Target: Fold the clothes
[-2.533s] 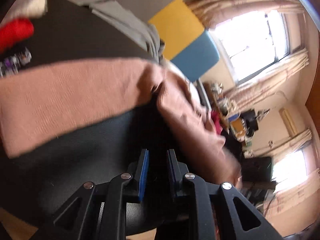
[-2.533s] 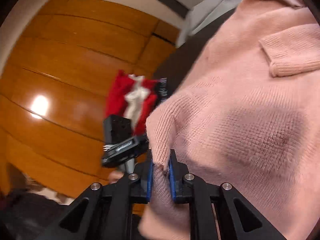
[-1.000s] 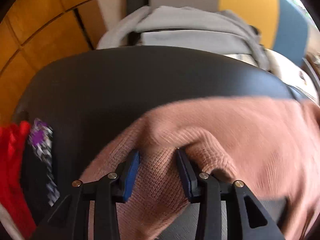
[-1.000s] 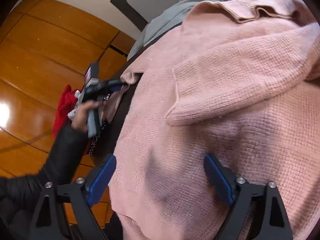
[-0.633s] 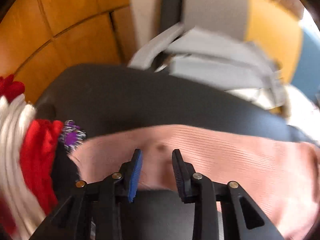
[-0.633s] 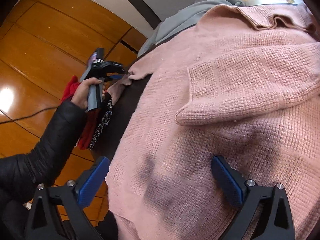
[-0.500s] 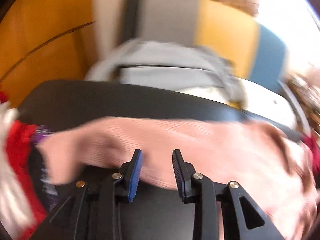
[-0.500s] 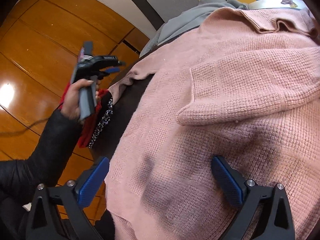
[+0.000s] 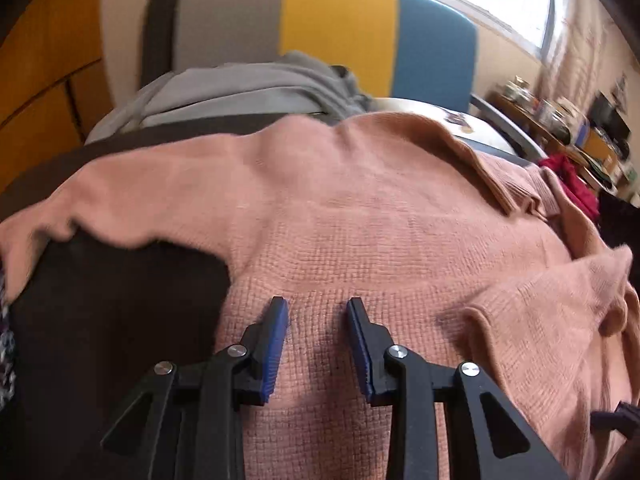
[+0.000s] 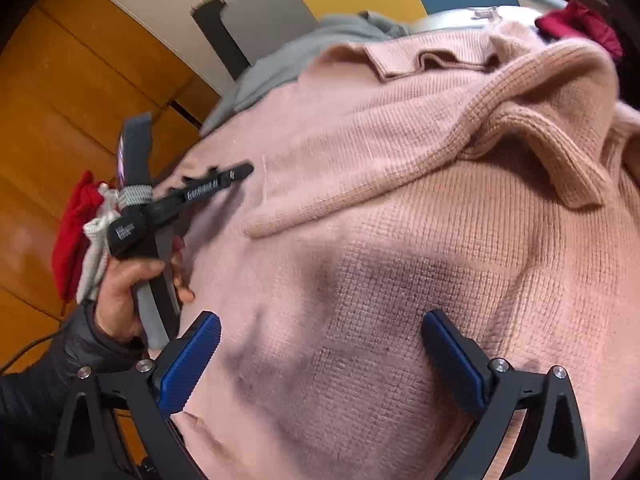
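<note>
A pink knit sweater (image 9: 380, 240) lies spread over a dark seat (image 9: 120, 300); one sleeve lies stretched out to the left and the other is folded across the body (image 10: 400, 160). My left gripper (image 9: 317, 308) is open with a narrow gap, just above the sweater's body near the left armpit, holding nothing. It also shows in the right wrist view (image 10: 236, 170), held by a hand over the sweater's left side. My right gripper (image 10: 320, 328) is wide open and empty above the sweater's lower body.
A grey garment (image 9: 248, 84) lies behind the sweater against a grey, yellow and blue chair back (image 9: 340, 28). Red and white cloth (image 10: 76, 228) sits at the left edge, a dark red cloth (image 10: 580, 24) at the far right. Wooden wall panels (image 10: 60, 100) stand to the left.
My left gripper let go of the left sleeve, which now lies stretched out, and swung right over the sweater's body. My right gripper stayed wide open and shifted slightly.
</note>
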Demonstrator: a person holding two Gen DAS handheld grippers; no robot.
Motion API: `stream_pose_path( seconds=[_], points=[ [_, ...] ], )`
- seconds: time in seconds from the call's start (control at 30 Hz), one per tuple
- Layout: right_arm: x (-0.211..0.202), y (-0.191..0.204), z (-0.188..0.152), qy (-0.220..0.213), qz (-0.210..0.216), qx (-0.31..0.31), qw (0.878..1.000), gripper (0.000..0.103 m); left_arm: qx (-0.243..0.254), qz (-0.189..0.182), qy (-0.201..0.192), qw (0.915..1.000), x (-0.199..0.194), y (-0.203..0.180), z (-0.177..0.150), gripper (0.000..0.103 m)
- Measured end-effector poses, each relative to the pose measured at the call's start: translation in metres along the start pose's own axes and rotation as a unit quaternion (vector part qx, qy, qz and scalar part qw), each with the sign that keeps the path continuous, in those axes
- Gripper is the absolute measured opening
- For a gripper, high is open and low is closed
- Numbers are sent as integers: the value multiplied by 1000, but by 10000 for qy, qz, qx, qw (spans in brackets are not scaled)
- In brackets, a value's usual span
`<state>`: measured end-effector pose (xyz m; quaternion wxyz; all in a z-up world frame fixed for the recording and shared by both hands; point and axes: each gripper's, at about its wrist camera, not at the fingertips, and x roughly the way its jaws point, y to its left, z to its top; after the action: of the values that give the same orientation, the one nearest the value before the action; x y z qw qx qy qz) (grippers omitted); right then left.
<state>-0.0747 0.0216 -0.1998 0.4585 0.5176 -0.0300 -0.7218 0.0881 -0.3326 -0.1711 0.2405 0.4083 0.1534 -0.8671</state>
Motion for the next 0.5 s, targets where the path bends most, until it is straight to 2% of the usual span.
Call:
stream_pose_path(
  seconds=[0.1, 0.23, 0.3, 0.4, 0.47, 0.5],
  points=[
    [18, 27, -7, 120, 162, -290, 9994, 103, -224, 256, 28, 9994, -4, 30, -6, 32],
    [47, 67, -7, 228, 83, -1072, 9939, 103, -522, 424, 109, 9977, -17, 62, -13, 32],
    [53, 74, -2, 176, -8, -1256, 9919, 102, -633, 469, 99, 9968, -28, 68, -18, 29],
    [30, 77, 13, -325, -444, -1371, 9890, 65, -830, 180, -79, 9964, -39, 74, -23, 29],
    [12, 80, 23, -693, -842, -1543, 9820, 66, -858, 11, -168, 9962, -42, 73, -25, 29],
    [8, 82, 28, -742, -1133, -1774, 9748, 69, -869, -70, -214, 9960, -44, 72, -26, 29]
  ],
)
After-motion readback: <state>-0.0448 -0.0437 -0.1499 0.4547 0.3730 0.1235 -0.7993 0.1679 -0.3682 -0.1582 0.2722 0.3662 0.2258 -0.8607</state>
